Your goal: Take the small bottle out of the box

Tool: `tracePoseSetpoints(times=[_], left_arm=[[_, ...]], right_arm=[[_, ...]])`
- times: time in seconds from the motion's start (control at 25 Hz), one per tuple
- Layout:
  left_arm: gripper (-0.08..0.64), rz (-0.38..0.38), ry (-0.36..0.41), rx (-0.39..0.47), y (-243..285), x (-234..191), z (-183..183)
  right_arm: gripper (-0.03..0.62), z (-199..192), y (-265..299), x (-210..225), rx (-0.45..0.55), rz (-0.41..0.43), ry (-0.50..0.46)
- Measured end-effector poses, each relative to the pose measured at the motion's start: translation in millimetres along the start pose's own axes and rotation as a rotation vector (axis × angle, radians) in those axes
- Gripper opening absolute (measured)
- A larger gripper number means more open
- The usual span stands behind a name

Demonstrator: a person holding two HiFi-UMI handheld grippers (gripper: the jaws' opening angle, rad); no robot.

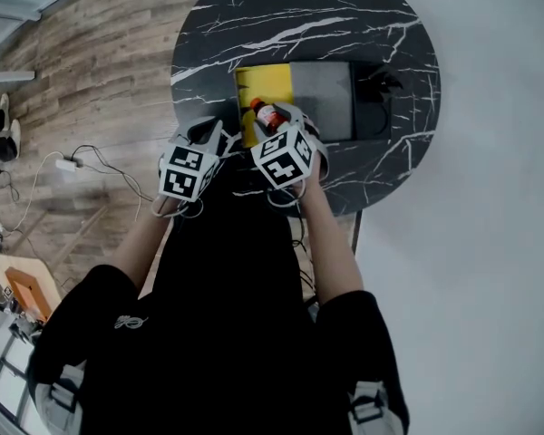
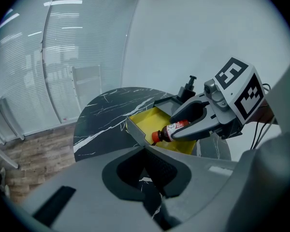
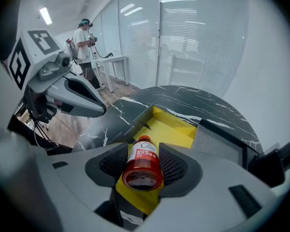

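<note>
A small red bottle (image 3: 143, 164) with an orange cap and a white label lies gripped between the pads of my right gripper (image 3: 143, 170), cap pointing away, lifted above the box's near end. The box (image 3: 170, 129) is grey outside with a yellow inside and stands open on the black marble table (image 1: 363, 25). In the left gripper view the bottle (image 2: 170, 130) juts from the right gripper (image 2: 186, 129) over the yellow box (image 2: 150, 122). My left gripper (image 2: 146, 176) is shut with nothing in it, just left of the box. The head view shows the bottle (image 1: 269, 116) over the box (image 1: 265, 89).
A grey lid or tray (image 1: 322, 89) lies beside the yellow box, with a black device (image 1: 381, 98) at its right. Cables (image 1: 72, 163) trail over the wooden floor to the left. A person (image 3: 83, 40) stands far off near glass walls.
</note>
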State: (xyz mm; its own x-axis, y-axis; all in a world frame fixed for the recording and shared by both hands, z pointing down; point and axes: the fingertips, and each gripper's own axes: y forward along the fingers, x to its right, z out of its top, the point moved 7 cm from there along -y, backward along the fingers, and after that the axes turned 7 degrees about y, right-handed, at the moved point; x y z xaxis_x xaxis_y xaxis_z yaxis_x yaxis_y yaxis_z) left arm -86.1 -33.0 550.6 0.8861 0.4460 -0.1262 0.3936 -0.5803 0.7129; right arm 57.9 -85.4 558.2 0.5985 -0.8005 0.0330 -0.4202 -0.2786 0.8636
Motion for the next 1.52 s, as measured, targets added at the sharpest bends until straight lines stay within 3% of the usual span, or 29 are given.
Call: tracePoseSetpoints(times=[0.44,0.72,1.2,1.52], left_arm=[[-0.002,-0.018,-0.014,-0.005,3.8,0.2,8.4],[-0.002,-0.164,-0.218,-0.018,16.1,-5.9,14.9],[-0.002,-0.233,-0.198,-0.016,38.6,-11.5,60.8],[-0.002,-0.302,-0.258,0.031,41.0,-16.9,86.2]], right_arm=[[0.192,4.2,-6.8,8.0,0.053,0.016,0.067],[0.190,11.0,-15.2,14.6,0.089,0.013,0.100],[0.190,39.0,-42.2,40.2,0.180,-0.027,0.129],[0.190,64.1,-66.2,50.3,0.268,-0.051,0.105]])
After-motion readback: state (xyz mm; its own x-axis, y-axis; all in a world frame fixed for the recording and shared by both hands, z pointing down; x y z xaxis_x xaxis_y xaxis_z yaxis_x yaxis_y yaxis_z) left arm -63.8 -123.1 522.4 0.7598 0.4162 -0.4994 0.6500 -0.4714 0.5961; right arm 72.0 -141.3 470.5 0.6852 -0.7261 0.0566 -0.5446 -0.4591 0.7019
